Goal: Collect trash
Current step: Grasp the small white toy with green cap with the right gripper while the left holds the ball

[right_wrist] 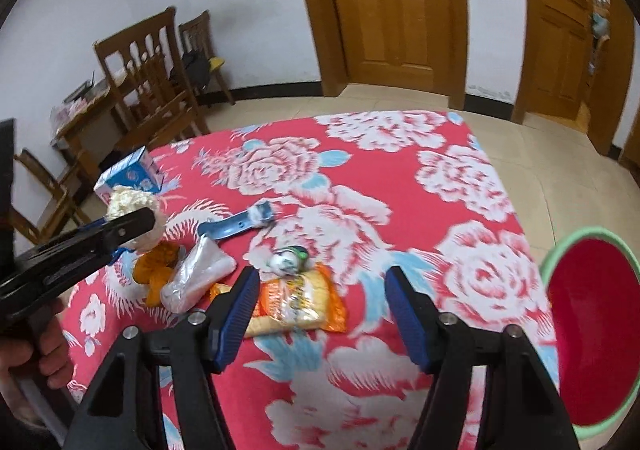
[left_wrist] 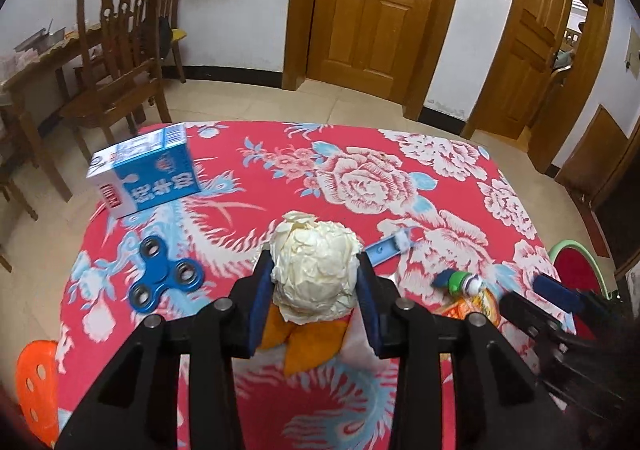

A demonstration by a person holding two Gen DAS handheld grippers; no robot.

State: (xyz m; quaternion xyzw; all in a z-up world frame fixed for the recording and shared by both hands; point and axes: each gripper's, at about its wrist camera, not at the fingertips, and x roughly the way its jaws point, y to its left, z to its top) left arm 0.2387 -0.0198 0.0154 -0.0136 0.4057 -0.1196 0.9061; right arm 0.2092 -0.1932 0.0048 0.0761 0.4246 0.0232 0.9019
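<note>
Left fingers [left_wrist: 316, 270] pinch the crumpled paper ball [left_wrist: 314, 270]; right fingers [right_wrist: 320, 290] gape empty above the snack packet [right_wrist: 300, 304].

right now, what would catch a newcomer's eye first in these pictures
The loud red floral tablecloth covers the whole table. Next, the crumpled ball of cream paper, gripped between the left gripper's blue fingers above the cloth. Then the red bin with a green rim at the table's right edge, and the orange snack wrapper lying before the open right gripper.
</note>
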